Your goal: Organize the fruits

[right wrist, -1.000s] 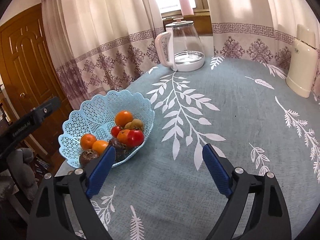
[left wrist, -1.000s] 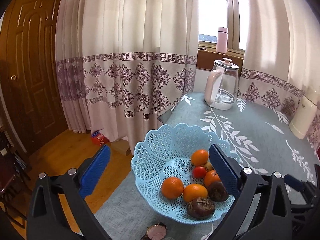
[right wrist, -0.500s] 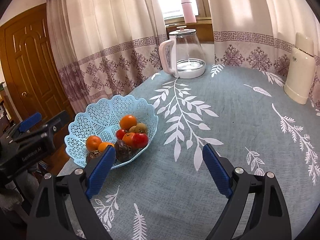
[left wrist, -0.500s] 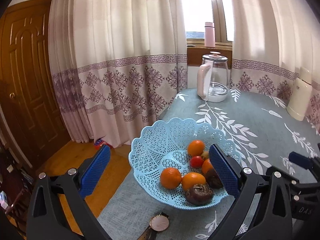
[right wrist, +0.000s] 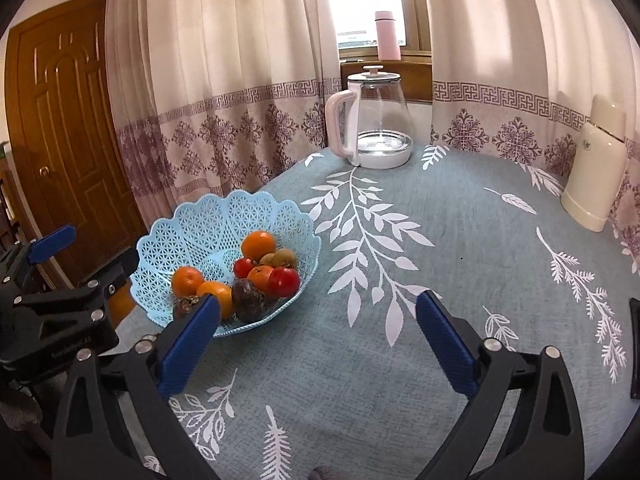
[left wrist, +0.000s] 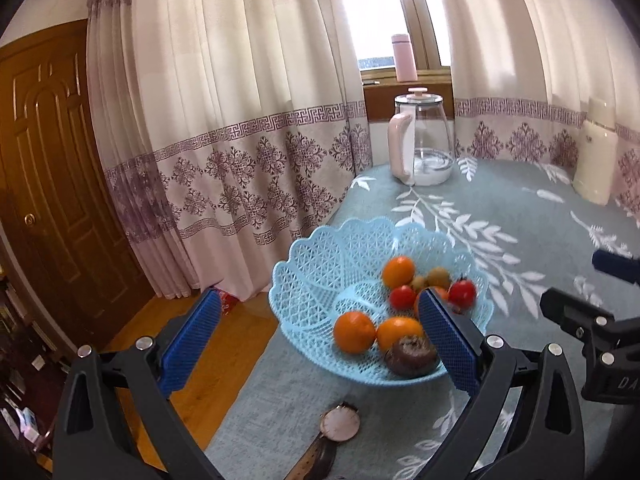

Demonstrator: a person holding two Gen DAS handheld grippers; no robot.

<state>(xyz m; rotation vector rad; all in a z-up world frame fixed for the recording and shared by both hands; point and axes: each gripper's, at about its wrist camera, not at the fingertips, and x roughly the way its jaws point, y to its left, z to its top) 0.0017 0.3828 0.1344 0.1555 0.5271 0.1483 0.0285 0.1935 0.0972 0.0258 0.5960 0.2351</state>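
While both grippers hang above a table (right wrist: 460,240) covered in a grey-blue cloth with white leaf prints, nothing is held in either one. In the left wrist view, the left gripper (left wrist: 316,338) fills the bottom of the frame, its blue pads spread wide apart and empty. Between them, at centre, sits a pale blue lattice basket (left wrist: 320,264) near the table's edge. It holds all the fruit in view: oranges (left wrist: 355,332), two small red fruits (left wrist: 463,292), greenish-brown ones (left wrist: 439,278) and a dark wrinkled one (left wrist: 410,354). The right pad hides part of the pile. Just below the basket, at bottom centre, a wristwatch (left wrist: 340,426) lies face up on the cloth. The other gripper's black body shows at the right edge.

In the right wrist view, the right gripper (right wrist: 318,340) also stands wide open and empty, over bare cloth at the bottom of the frame. The basket (right wrist: 192,236) sits at middle left, and the left pad overlaps its near rim. The same fruits show: oranges (right wrist: 259,245), red ones (right wrist: 284,282), greenish-brown ones (right wrist: 285,257) and a dark one (right wrist: 248,300). The left gripper's black frame shows at the left edge.

At the far side of the table, top centre, stands a glass kettle (right wrist: 374,120) with a pink handle. A cream flask (right wrist: 596,172) stands at the right. Patterned curtains (right wrist: 224,80) hang behind, with a pink bottle (right wrist: 387,36) on the windowsill and a brown wooden door (right wrist: 68,132) at the left.
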